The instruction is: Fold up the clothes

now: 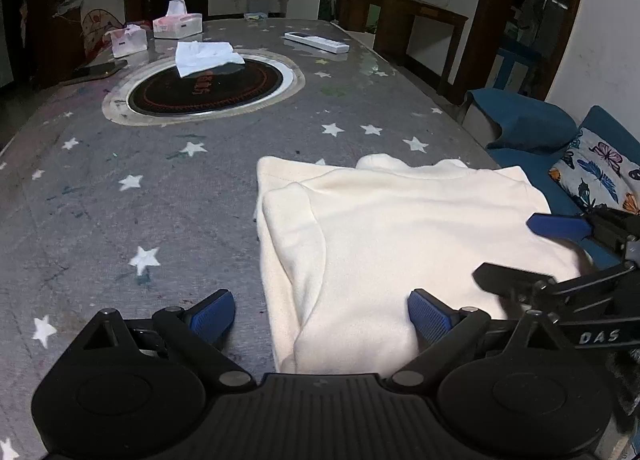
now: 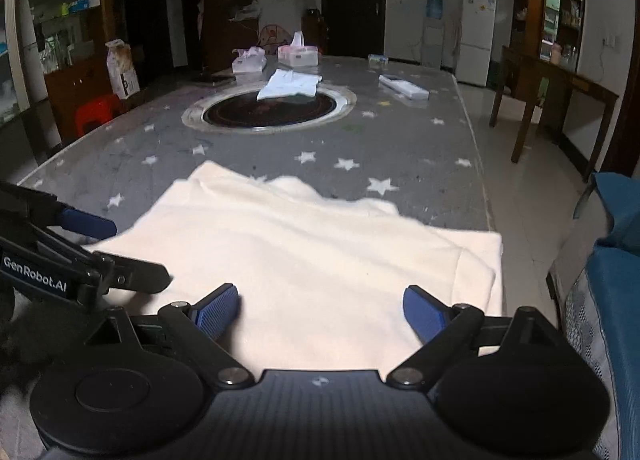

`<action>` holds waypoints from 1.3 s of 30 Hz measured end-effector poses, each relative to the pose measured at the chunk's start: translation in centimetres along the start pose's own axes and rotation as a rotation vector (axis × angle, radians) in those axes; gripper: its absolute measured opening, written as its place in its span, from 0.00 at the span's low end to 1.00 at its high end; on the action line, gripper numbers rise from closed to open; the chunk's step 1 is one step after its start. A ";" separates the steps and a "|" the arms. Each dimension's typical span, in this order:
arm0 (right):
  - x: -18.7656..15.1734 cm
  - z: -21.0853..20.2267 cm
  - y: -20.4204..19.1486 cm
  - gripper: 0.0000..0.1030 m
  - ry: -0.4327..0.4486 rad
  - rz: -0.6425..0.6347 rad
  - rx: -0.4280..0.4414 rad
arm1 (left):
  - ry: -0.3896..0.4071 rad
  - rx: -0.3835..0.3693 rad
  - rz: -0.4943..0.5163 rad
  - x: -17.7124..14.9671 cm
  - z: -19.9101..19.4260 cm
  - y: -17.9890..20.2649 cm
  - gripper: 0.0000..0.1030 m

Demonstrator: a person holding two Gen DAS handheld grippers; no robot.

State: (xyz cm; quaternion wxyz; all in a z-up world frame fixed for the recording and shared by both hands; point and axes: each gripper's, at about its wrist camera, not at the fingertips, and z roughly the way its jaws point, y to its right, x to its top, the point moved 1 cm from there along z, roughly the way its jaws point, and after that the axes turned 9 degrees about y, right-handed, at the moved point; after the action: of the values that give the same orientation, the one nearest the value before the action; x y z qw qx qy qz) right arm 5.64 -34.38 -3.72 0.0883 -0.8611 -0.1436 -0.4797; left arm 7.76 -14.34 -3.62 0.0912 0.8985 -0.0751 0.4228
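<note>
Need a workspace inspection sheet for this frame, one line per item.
Surface: grey star-print table with a round black inset.
Job's things: cream garment, partly folded, at the near edge; its right corner overhangs the table. White cloth, folded, on the inset.
Clutter: two tissue boxes, remote, a dark flat object.
Grippers: left gripper open over the garment's left edge; right gripper open over the garment; neither grips it.
Cables: nothing seen on the table.
Surroundings: fridge, wooden desk, blue sofa.

Cream garment, folded, layers overlapping, lying flat at near table edge, corner overhanging.
</note>
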 end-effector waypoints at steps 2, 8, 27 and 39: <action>0.3 -0.5 -0.1 0.89 0.013 0.003 0.005 | 0.011 -0.001 0.006 0.2 -0.6 0.0 0.94; -0.6 -0.3 -1.5 0.89 -0.019 -0.069 -0.002 | 0.009 0.012 -0.009 -0.2 -0.8 -0.2 0.94; -0.4 -3.0 -2.7 0.89 0.052 -0.078 -0.055 | -0.007 0.004 0.001 -0.7 -1.5 -0.5 0.96; -0.4 -1.8 -3.8 0.89 0.024 -0.106 -0.104 | 0.002 -0.035 -0.008 -1.1 -1.9 -1.6 0.96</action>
State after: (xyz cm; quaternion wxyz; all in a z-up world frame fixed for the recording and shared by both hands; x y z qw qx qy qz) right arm 2.76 -31.37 -3.09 0.0195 -0.8498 -0.1627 -0.5009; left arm 5.96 -12.30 -3.41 0.1087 0.8966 -0.0789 0.4219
